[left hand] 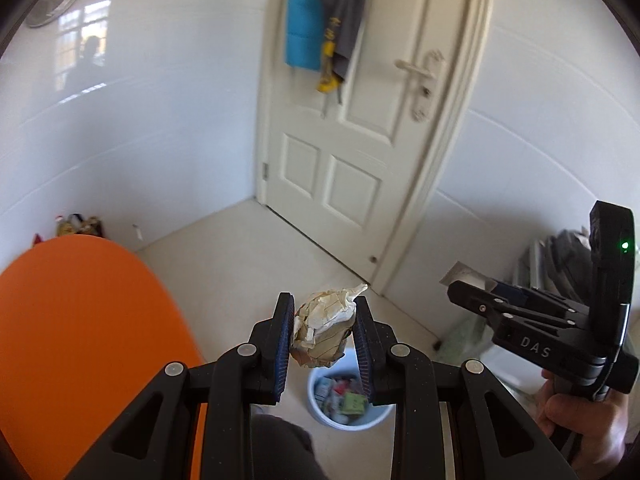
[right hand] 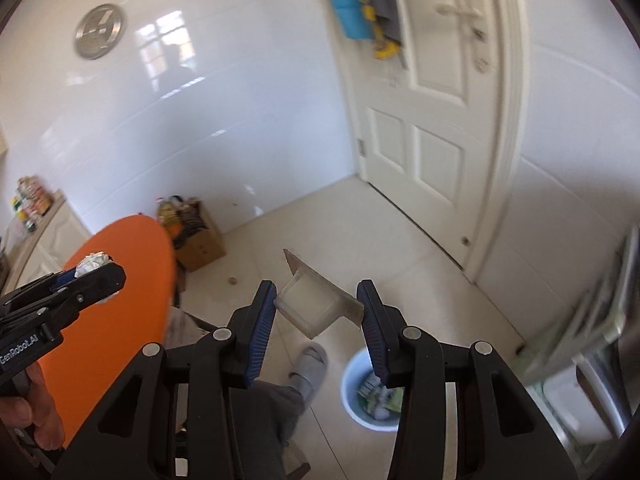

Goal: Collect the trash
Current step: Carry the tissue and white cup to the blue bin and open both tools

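My left gripper (left hand: 322, 324) is shut on a crumpled ball of beige paper (left hand: 324, 330), held in the air above a pale blue bin (left hand: 348, 400) full of wrappers on the floor. The same gripper (right hand: 96, 276) shows at the left of the right wrist view with the paper wad (right hand: 93, 262) between its tips. My right gripper (right hand: 318, 308) is shut on a clear plastic tray with a flat flange (right hand: 310, 308), up in the air left of and above the bin (right hand: 370, 392). In the left wrist view the right gripper (left hand: 456, 290) appears at the right with the plastic piece (left hand: 460, 274) at its tips.
An orange round table (left hand: 80, 340) fills the lower left. A white door (left hand: 352, 140) with hanging clothes stands ahead. A cardboard box of items (right hand: 196, 236) sits by the wall. A person's slippered foot (right hand: 310, 368) rests beside the bin. A rack (right hand: 592, 340) stands at the right.
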The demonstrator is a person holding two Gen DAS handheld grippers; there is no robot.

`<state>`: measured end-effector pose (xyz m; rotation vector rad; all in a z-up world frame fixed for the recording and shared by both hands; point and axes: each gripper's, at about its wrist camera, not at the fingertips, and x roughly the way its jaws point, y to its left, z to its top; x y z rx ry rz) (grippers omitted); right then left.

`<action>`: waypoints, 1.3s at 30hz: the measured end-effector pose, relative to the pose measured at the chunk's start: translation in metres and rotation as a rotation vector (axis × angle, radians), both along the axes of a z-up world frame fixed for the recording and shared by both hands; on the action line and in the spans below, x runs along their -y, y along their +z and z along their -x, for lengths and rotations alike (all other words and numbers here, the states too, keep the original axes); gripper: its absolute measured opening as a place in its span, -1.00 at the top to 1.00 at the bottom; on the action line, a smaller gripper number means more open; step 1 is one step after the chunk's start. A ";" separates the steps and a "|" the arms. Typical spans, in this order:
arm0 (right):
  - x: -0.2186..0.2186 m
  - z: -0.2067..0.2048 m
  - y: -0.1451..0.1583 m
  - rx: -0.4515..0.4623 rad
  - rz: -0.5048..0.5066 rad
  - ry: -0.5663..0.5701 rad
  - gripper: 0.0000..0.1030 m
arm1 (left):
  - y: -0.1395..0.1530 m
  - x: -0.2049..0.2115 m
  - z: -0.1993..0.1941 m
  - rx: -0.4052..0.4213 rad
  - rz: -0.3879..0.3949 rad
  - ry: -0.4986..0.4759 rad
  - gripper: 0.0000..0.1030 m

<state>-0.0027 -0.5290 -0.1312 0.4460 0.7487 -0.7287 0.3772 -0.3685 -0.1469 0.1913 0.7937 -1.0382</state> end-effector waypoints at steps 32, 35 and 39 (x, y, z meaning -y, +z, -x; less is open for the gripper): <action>0.126 0.049 -0.179 -0.157 -0.300 -0.300 -1.00 | -0.147 0.220 -0.033 -0.255 -0.421 -0.113 -0.69; 0.118 0.050 -0.170 -0.150 -0.285 -0.314 -1.00 | -0.134 0.218 -0.017 -0.219 -0.420 -0.091 -0.70; 0.101 0.048 -0.146 -0.139 -0.250 -0.306 -1.00 | -0.102 0.191 0.003 -0.149 -0.386 -0.050 -0.70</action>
